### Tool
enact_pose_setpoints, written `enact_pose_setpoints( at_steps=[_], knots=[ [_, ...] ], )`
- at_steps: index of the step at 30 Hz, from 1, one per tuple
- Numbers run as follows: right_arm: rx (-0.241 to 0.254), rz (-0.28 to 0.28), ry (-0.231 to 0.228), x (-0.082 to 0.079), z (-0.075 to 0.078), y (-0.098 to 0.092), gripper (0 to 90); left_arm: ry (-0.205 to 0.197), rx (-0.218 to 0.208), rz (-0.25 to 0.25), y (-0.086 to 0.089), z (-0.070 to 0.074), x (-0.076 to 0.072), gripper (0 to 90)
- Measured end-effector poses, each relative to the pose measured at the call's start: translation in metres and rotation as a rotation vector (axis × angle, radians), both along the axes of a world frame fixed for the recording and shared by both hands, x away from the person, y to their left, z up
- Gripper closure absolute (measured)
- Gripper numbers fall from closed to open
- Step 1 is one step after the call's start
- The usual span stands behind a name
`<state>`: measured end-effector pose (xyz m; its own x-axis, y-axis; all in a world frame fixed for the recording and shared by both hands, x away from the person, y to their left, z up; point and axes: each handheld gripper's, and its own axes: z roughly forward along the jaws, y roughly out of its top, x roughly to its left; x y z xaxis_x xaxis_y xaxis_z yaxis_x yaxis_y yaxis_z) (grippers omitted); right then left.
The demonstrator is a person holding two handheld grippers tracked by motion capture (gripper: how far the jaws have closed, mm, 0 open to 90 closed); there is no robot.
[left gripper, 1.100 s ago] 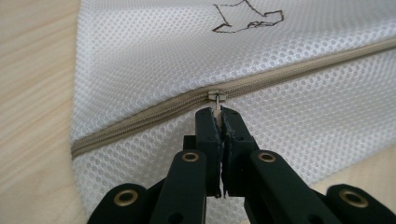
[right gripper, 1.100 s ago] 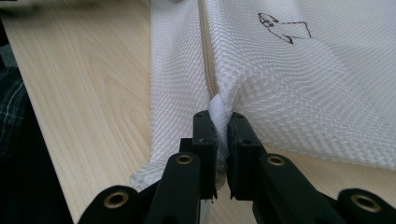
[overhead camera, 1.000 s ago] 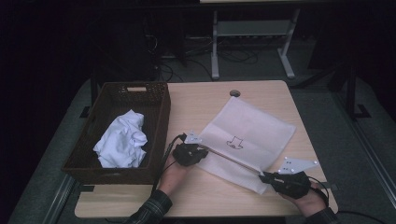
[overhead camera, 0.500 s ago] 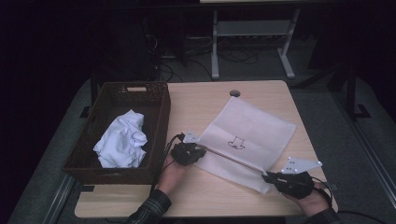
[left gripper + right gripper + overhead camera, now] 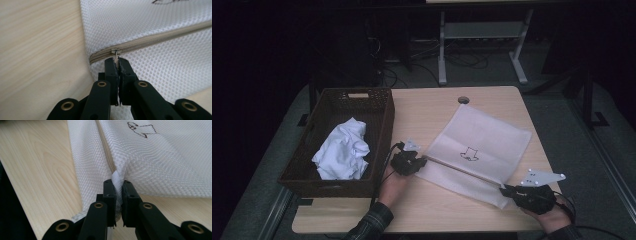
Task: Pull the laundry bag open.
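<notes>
I see the mesh bag (image 5: 479,150) flat on the table (image 5: 427,107), right of the basket (image 5: 382,125). Left gripper (image 5: 117,61) pinches the zipper pull (image 5: 116,53), mostly hidden between jaws; right gripper (image 5: 118,185) clamps the bag's near-right corner.

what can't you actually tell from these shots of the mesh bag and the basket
- Zipper pull, left gripper view: its tab is hidden between the shut jaws.
- Mesh bag contents, high view: the cloth covers them.
- Small drawing on the bag, high view: too small to read.
- White garment in the basket, high view: crumpled, type unclear.
</notes>
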<state>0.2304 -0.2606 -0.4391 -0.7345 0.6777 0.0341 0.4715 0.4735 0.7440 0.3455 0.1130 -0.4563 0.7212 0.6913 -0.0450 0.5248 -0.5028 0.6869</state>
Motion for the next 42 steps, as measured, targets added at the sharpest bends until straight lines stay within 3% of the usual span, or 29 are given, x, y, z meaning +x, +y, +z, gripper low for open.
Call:
enact_pose_setpoints(
  at_steps=[2, 3, 5, 8, 10, 17, 25, 27, 42],
  knots=[
    [-0.008, -0.004, 0.004, 0.000, 0.000, 0.000, 82.7, 0.020, -0.009, 0.015, 0.001, -0.002, 0.001, 87.5],
    [-0.026, -0.023, 0.007, 0.000, 0.000, -0.001, 82.7, 0.003, 0.023, 0.032, 0.000, -0.003, 0.001, 87.5],
    [-0.023, -0.028, 0.006, 0.001, 0.000, -0.004, 82.7, 0.026, -0.015, 0.056, 0.004, -0.004, 0.004, 87.5],
    [-0.010, -0.038, 0.001, 0.003, -0.001, -0.008, 82.6, 0.005, -0.005, 0.046, -0.001, 0.000, 0.004, 87.4],
    [-0.003, -0.046, -0.003, 0.004, 0.000, -0.010, 82.4, 0.016, -0.027, 0.042, 0.001, 0.001, 0.007, 87.2],
    [-0.004, -0.071, -0.021, 0.011, -0.003, -0.014, 81.8, 0.021, -0.020, 0.030, -0.007, -0.001, 0.021, 86.9],
    [-0.006, -0.101, -0.025, 0.022, -0.007, -0.018, 80.1, 0.021, -0.049, 0.043, -0.013, 0.001, 0.038, 86.3],
    [-0.001, -0.126, -0.033, 0.032, -0.008, -0.021, 79.8, 0.030, -0.077, 0.047, -0.014, 0.001, 0.047, 86.3],
    [0.036, -0.222, -0.049, 0.071, -0.011, -0.042, 78.9, 0.032, -0.082, 0.058, -0.034, 0.002, 0.083, 86.3]
  ],
)
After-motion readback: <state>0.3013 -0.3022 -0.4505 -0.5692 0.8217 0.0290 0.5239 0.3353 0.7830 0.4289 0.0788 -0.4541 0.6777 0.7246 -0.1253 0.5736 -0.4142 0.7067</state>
